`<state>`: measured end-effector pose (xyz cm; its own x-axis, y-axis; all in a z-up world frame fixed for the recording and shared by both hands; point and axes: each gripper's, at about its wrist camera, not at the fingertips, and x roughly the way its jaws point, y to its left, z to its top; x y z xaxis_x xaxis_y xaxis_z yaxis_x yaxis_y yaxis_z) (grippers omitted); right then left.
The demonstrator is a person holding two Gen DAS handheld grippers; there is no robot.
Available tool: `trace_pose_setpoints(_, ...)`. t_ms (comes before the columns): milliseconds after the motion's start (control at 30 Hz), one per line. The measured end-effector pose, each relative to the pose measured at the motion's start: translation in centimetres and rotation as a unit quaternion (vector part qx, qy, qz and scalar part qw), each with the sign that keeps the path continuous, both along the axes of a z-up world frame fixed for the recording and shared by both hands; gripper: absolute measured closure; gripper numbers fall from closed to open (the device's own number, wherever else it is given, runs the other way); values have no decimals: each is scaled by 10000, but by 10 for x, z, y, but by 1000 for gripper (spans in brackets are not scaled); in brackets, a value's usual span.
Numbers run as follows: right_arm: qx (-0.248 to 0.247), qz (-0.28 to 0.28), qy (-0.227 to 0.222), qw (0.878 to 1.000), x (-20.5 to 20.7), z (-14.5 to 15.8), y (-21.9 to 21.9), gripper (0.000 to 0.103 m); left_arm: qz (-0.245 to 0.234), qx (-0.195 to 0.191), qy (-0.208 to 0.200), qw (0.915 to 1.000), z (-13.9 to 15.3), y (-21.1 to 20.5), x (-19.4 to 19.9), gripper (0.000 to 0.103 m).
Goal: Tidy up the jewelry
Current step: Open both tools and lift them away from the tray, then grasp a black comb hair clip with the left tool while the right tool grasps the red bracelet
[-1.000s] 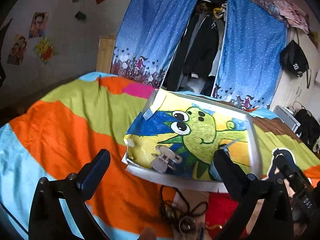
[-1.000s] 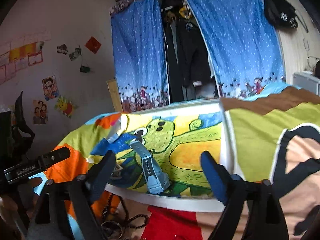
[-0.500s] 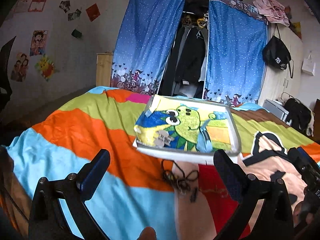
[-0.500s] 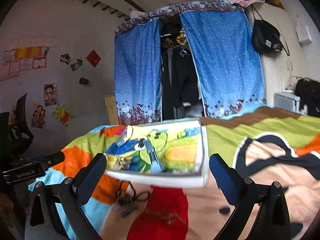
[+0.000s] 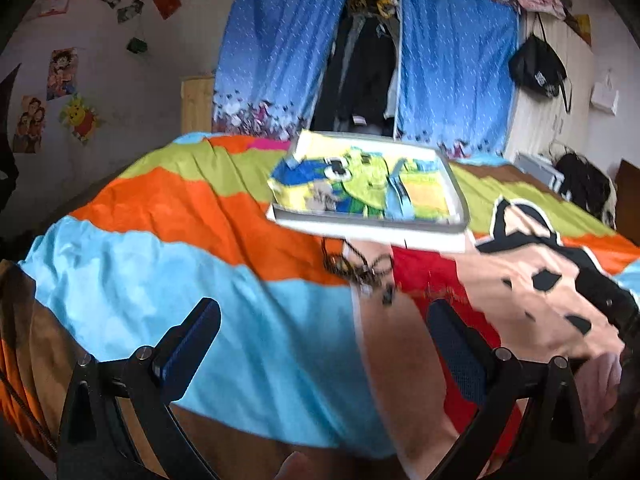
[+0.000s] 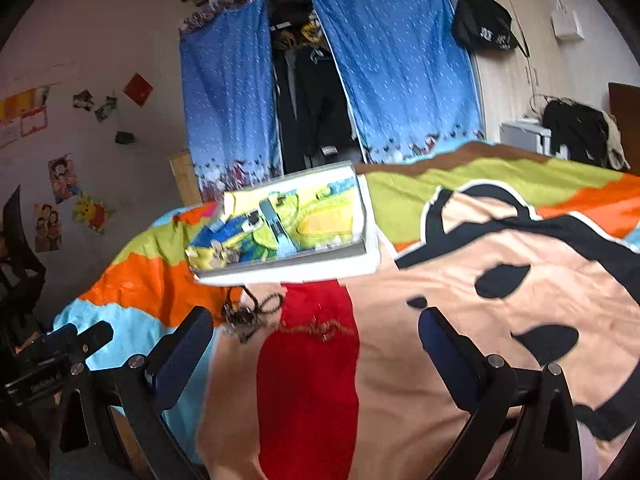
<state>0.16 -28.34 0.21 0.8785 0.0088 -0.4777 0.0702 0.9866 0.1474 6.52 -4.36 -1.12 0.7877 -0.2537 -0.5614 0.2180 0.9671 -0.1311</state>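
A white tray (image 5: pixel 372 232) (image 6: pixel 288 270) lined with a cartoon frog drawing lies on the bed. In it are a light-blue watch (image 5: pixel 396 196) (image 6: pixel 280 232) and a silver hair clip (image 5: pixel 320 196). On the bedspread in front of the tray lies a black cord necklace (image 5: pixel 360 268) (image 6: pixel 248 312) in a tangle, and beside it, on the red patch, a thin gold chain (image 6: pixel 320 330). My left gripper (image 5: pixel 320 340) and right gripper (image 6: pixel 318 352) are both open and empty, hanging over the near part of the bed, well back from the tray and the jewelry.
The colourful bedspread (image 5: pixel 200 288) covers the whole bed. The left gripper's body (image 6: pixel 60 344) shows at the left edge of the right wrist view. Blue curtains (image 5: pixel 272 48) and hanging clothes stand behind the bed. A black bag (image 6: pixel 484 28) hangs at the right.
Both grippers have drawn back from the tray, which now looks smaller and farther off. The necklace is now ahead of the fingers, and the right jaws have opened a little wider.
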Motion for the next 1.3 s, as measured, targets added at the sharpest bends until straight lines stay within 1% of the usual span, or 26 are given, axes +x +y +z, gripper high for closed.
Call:
trace_pose_setpoints(133, -4, -53, 225, 9997, 2, -7, 0, 0, -230, 119, 299, 9992, -13, -6, 2, 2)
trace_pose_setpoints(233, 80, -134, 513, 9986, 12, -13, -5, 0, -282, 184, 468, 9983, -20, -8, 7, 2)
trace_pose_setpoints(333, 269, -104, 846, 9960, 23, -22, -11, 0, -325, 195, 558, 9977, -26, -8, 14, 2)
trace_pose_setpoints(400, 443, 29, 1071, 9933, 32, -27, -14, 0, -404, 177, 605, 9972, -29, -8, 20, 2)
trace_pose_setpoints(500, 582, 269, 1196, 9907, 46, -30, -18, 0, -561, 242, 655, 9960, -33, -12, 34, 2)
trace_pose_setpoints(700, 484, 662, 1299, 9881, 83, -29, -24, 0, -777, 278, 714, 9940, -43, -19, 63, 2)
trace_pose_setpoints(767, 703, 773, 1422, 9843, 99, -34, -33, 0, -832, 250, 721, 9936, -47, -20, 76, 2)
trace_pose_setpoints(833, 807, 792, 1541, 9816, 114, -41, -40, 0, -903, 242, 705, 9931, -51, -23, 87, 3)
trace_pose_setpoints(867, 798, 771, 1562, 9815, 120, -45, -44, 0, -946, 254, 689, 9928, -53, -25, 93, 4)
trace_pose_setpoints(900, 795, 765, 1560, 9816, 125, -47, -47, 0, -979, 260, 677, 9926, -55, -27, 98, 9)
trace_pose_setpoints(933, 818, 777, 1569, 9812, 130, -51, -49, 0, -1035, 253, 688, 9919, -58, -29, 105, 17)
trace_pose_setpoints(967, 861, 784, 1599, 9802, 134, -55, -51, 0, -1075, 240, 719, 9913, -62, -31, 111, 21)
trace_pose_setpoints(1033, 1010, 909, 1639, 9771, 140, -64, -52, 0, -1137, 195, 787, 9902, -67, -32, 121, 34)
trace_pose_setpoints(1067, 1010, 975, 1662, 9760, 142, -66, -51, 5, -1161, 163, 816, 9897, -70, -32, 126, 37)
trace_pose_setpoints(1100, 960, 1082, 1705, 9747, 145, -70, -46, 11, -1196, 111, 855, 9891, -73, -32, 132, 42)
trace_pose_setpoints(1133, 916, 1162, 1736, 9736, 147, -72, -43, 13, -1235, 64, 882, 9884, -75, -32, 135, 45)
trace_pose_setpoints(1167, 847, 1248, 1780, 9724, 150, -76, -39, 18, -1281, 6, 916, 9875, -76, -31, 139, 45)
trace_pose_setpoints(1233, 705, 1357, 1865, 9705, 157, -81, -32, 22, -1371, -96, 934, 9861, -77, -31, 141, 46)
trace_pose_setpoints(1267, 612, 1407, 1899, 9697, 161, -84, -29, 25, -1407, -112, 935, 9856, -77, -31, 142, 46)
trace_pose_setpoints(1300, 558, 1424, 1933, 9691, 164, -87, -28, 30, -1447, -114, 942, 9849, -77, -32, 143, 48)
